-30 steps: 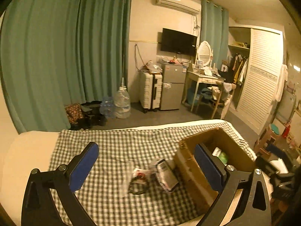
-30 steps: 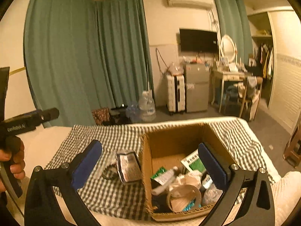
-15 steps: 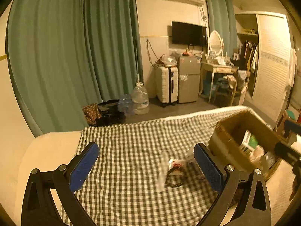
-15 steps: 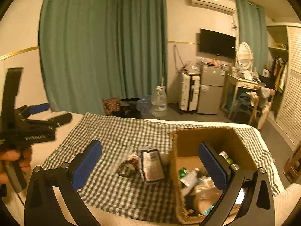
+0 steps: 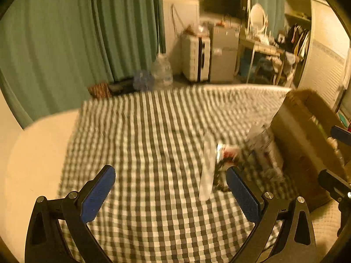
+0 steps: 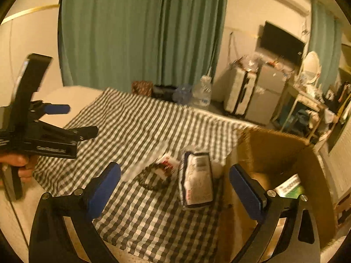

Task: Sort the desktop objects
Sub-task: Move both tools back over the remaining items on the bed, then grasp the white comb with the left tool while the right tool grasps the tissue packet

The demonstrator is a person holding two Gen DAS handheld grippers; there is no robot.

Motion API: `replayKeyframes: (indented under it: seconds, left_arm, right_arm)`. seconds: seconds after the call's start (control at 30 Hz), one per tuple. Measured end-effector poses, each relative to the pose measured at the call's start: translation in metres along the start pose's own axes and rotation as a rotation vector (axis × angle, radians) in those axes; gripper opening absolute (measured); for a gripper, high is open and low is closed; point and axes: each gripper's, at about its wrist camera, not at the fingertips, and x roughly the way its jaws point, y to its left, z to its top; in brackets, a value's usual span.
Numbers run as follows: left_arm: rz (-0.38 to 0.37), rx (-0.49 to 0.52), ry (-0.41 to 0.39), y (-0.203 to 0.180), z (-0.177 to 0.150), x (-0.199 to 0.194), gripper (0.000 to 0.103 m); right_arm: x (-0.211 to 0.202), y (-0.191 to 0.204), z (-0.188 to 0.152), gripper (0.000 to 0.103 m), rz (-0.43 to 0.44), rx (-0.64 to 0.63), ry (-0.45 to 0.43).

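Two hand-held grippers over a checked cloth (image 6: 136, 131), spread on what looks like a bed rather than a worktop. Right hand-held gripper (image 6: 175, 188) wide apart but just beginning to close, nothing between the blue pads. Straight ahead of it and slightly toward its right finger (image 6: 246, 191), a flat printed packet (image 6: 196, 179), long axis running away along the pointing line, so a grip across the short width seems possible without a wrist roll. Just ahead and toward its left finger (image 6: 105, 185), a dark bead bracelet (image 6: 153, 178) lying partly on a small red-and-white wrapper (image 6: 167, 163), with a clear plastic sleeve (image 6: 140, 166) beside it. Beyond the right finger, touching or nearly touching the packet's far side, an open cardboard box (image 6: 272, 144) already holding a green-and-white item (image 6: 289, 187). Left hand-held gripper (image 5: 170, 194) also released and empty; the same small heap (image 5: 230, 155) blurred, ahead and off toward its right finger (image 5: 242, 194), with only bare cloth (image 5: 140, 144) between the pads. Judged from this, right side nearer to and better lined up with the packet, left side better placed for the sleeve and bracelet. Box a short carry to the right of either. Likely hazard: thin, slippery wrappers sliding on soft cloth under the pads.
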Motion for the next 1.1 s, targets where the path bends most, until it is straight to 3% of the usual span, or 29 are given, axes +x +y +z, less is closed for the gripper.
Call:
replayKeyframes:
  seconds: [0.1,0.2,0.27,0.33,0.67,0.87,0.97,1.03,1.07,1.1]
  left_arm:
    - [-0.013,0.038,0.062,-0.011,-0.009,0.027,0.103]
    - [0.014,0.123,0.142,-0.03,-0.02,0.057,0.103]
    - [0.035,0.164,0.228,-0.038,-0.029,0.078,0.098]
    - [0.049,0.174,0.265,-0.042,-0.033,0.094,0.094]
    - [0.005,0.207,0.253,-0.06,-0.035,0.133,0.094]
    - [-0.044,0.126,0.226,-0.06,-0.032,0.145,0.093]
    - [-0.081,0.11,0.207,-0.061,-0.031,0.143,0.072]
    - [-0.095,0.134,0.186,-0.067,-0.032,0.136,0.025]
    - [-0.1,0.139,0.184,-0.069,-0.031,0.133,0.025]
    - [-0.097,0.129,0.185,-0.069,-0.031,0.131,0.025]
  right_arm:
    - [0.026,0.005,-0.009,0.085,0.017,-0.021,0.045]
    - [0.048,0.01,-0.017,0.084,0.017,-0.036,0.089]
    - [0.059,0.009,-0.023,0.084,0.02,-0.031,0.106]
    - [0.069,0.008,-0.026,0.084,0.015,-0.032,0.118]
    - [0.104,-0.009,-0.027,0.084,-0.012,0.028,0.178]
    - [0.124,-0.01,-0.031,0.084,-0.061,0.018,0.234]
    - [0.127,-0.011,-0.033,0.084,-0.058,0.019,0.246]
    - [0.126,-0.014,-0.035,0.083,-0.056,0.031,0.248]
    - [0.125,-0.015,-0.036,0.079,-0.053,0.038,0.245]
    - [0.124,-0.016,-0.037,0.063,-0.049,0.044,0.243]
